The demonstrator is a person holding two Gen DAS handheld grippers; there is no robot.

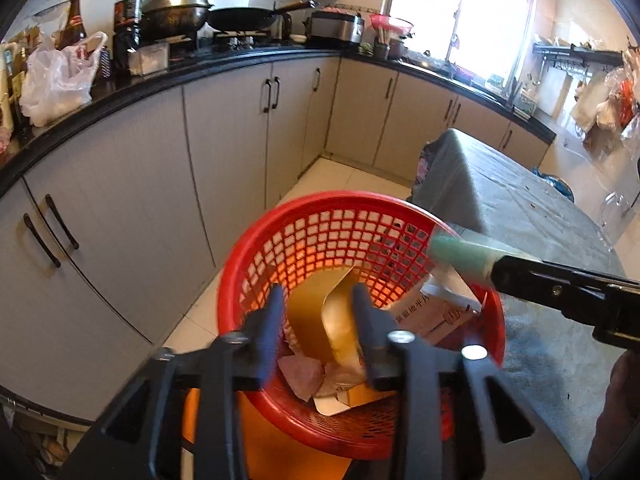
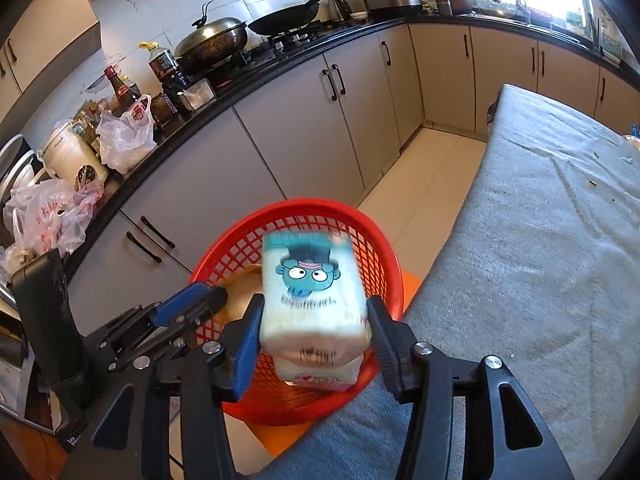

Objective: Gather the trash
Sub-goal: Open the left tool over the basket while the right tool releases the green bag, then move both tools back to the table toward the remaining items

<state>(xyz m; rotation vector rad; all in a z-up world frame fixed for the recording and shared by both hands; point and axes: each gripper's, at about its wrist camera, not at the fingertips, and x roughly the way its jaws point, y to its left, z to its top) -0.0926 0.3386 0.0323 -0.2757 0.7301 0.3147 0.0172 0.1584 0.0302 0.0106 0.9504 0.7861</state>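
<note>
A red mesh basket stands on an orange stool beside the grey-covered table. It holds a gold foil tray, a white printed box and crumpled paper. My left gripper hovers open over the basket, its fingers apart above the foil tray. My right gripper holds a white and teal tissue pack with a cartoon face above the red basket; the fingers sit at its sides. In the left wrist view the pack shows at the right, over the basket rim.
A grey cloth-covered table runs along the right. Kitchen cabinets with a black counter curve along the left and back, loaded with bottles, plastic bags, woks and a rice cooker. Pale tiled floor lies between.
</note>
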